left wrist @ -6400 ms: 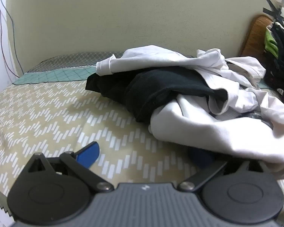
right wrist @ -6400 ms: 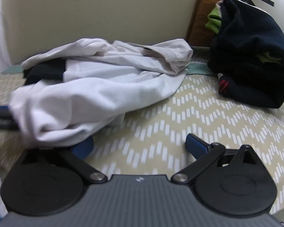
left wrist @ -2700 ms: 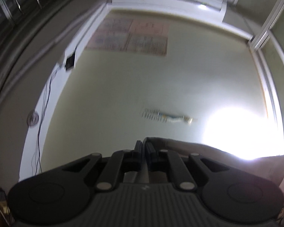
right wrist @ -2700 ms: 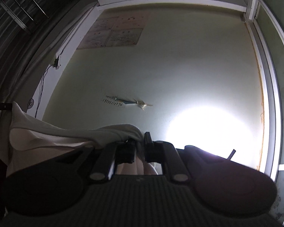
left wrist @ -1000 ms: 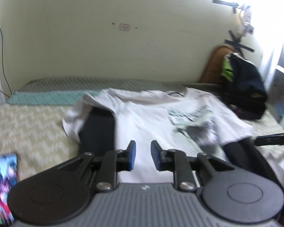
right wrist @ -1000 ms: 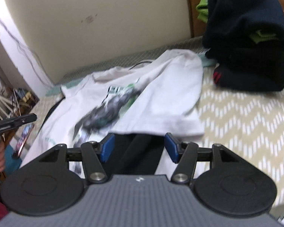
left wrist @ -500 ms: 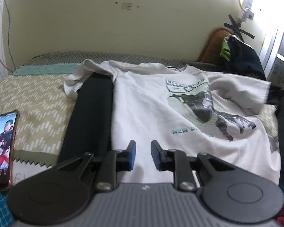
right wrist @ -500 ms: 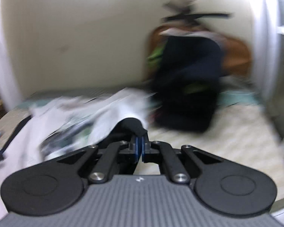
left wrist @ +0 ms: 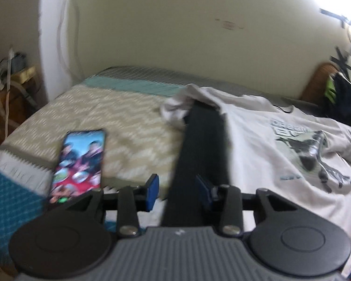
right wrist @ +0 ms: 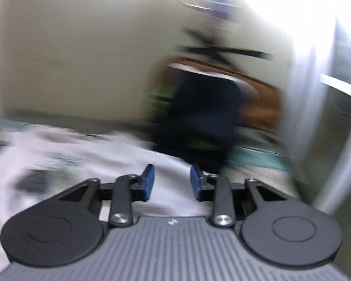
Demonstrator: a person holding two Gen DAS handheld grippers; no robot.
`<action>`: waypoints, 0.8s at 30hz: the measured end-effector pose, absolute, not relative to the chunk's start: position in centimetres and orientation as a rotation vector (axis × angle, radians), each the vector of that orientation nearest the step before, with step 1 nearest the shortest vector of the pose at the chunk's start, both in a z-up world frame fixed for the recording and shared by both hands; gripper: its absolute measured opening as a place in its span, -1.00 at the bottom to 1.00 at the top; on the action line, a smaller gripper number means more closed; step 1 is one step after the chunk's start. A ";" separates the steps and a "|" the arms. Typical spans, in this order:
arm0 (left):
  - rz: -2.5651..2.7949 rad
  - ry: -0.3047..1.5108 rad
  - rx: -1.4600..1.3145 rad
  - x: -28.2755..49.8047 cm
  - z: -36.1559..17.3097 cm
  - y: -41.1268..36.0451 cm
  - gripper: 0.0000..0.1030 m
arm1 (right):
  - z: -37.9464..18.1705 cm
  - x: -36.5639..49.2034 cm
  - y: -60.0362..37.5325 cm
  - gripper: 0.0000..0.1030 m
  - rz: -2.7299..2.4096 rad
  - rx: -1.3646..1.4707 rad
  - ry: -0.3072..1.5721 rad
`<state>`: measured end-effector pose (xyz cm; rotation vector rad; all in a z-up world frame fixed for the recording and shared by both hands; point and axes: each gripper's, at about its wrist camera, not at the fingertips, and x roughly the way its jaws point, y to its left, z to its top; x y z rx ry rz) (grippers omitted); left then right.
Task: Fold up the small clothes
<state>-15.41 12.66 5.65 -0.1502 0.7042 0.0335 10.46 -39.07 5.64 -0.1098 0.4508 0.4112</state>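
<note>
A white T-shirt (left wrist: 280, 145) with a dark print lies spread flat on the bed, print up. A long black garment (left wrist: 203, 140) lies along its left edge, running toward me. My left gripper (left wrist: 177, 193) is open and holds nothing; the near end of the black garment lies between its fingers. My right gripper (right wrist: 172, 182) is open and empty, over the right part of the white T-shirt (right wrist: 100, 164). The right wrist view is heavily blurred.
A phone (left wrist: 80, 164) with a lit screen lies on the patterned bedspread (left wrist: 128, 121) at the left. A pile of dark clothes (right wrist: 203, 121) sits at the bed's far right corner by a brown headboard (right wrist: 264, 98). The wall runs behind the bed.
My left gripper has swung left and opened wider, now over the black garment's near end. My right gripper, shut half a second ago, has opened and is moving fast.
</note>
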 end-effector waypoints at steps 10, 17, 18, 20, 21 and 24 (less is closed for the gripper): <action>0.043 0.688 -0.264 -18.9 4.0 16.1 -0.26 | 2.8 8.0 -15.6 -0.11 1.115 -0.191 0.641; -0.079 0.731 -0.253 -20.5 2.0 16.0 -0.13 | -0.4 8.6 -8.0 -0.11 1.166 -0.255 0.767; -0.110 0.749 -0.253 -20.5 1.6 15.6 -0.18 | -0.8 9.1 -7.8 -0.11 1.141 -0.251 0.792; -0.155 0.753 -0.208 -20.8 1.1 14.3 -0.88 | -1.6 10.1 -8.2 -0.11 1.107 -0.234 0.848; -0.170 0.761 -0.170 -20.7 1.1 13.7 -0.91 | -1.8 10.4 -8.0 -0.11 1.091 -0.218 0.868; -0.179 0.708 -0.161 -20.8 2.2 14.2 -0.92 | -1.2 10.6 -7.9 -0.11 1.068 -0.199 0.879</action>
